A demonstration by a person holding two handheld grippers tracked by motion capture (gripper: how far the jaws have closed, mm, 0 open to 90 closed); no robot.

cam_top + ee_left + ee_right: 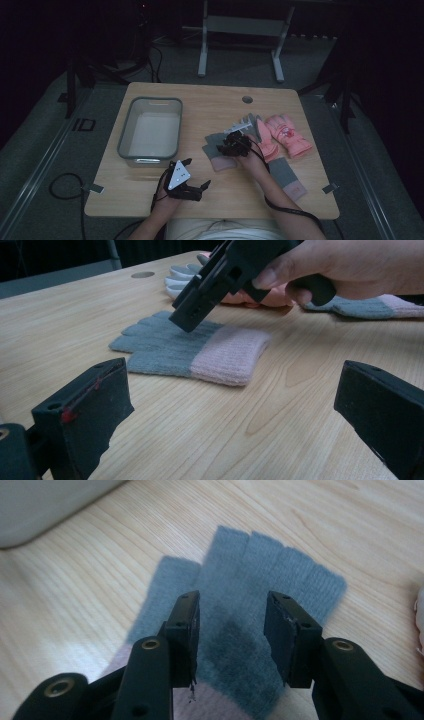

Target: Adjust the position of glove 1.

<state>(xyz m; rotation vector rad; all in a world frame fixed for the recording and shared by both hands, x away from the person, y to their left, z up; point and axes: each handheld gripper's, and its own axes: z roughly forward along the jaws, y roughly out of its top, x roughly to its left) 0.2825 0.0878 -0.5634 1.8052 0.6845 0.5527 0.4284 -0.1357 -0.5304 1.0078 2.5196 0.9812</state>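
High view: the right gripper (235, 145) is poised over the grey glove with a pink cuff (218, 150), which lies flat on the bench (210, 107), a little way from the grey bin (150, 127) on the side toward the pink gloves (285, 135). Another grey glove (289, 177) lies beyond the person's right hand (255, 159) as seen from the bin. Right gripper view: the fingers (184, 630) stand parted just above the grey glove's palm (240, 630), one on either side of it, and no fabric is pinched between them. Left gripper view: the left gripper (225, 405), on the near side of the bin, has its fingers (85, 415) spread wide and released over bare wood, with the grey glove (190, 347) lying ahead of them.
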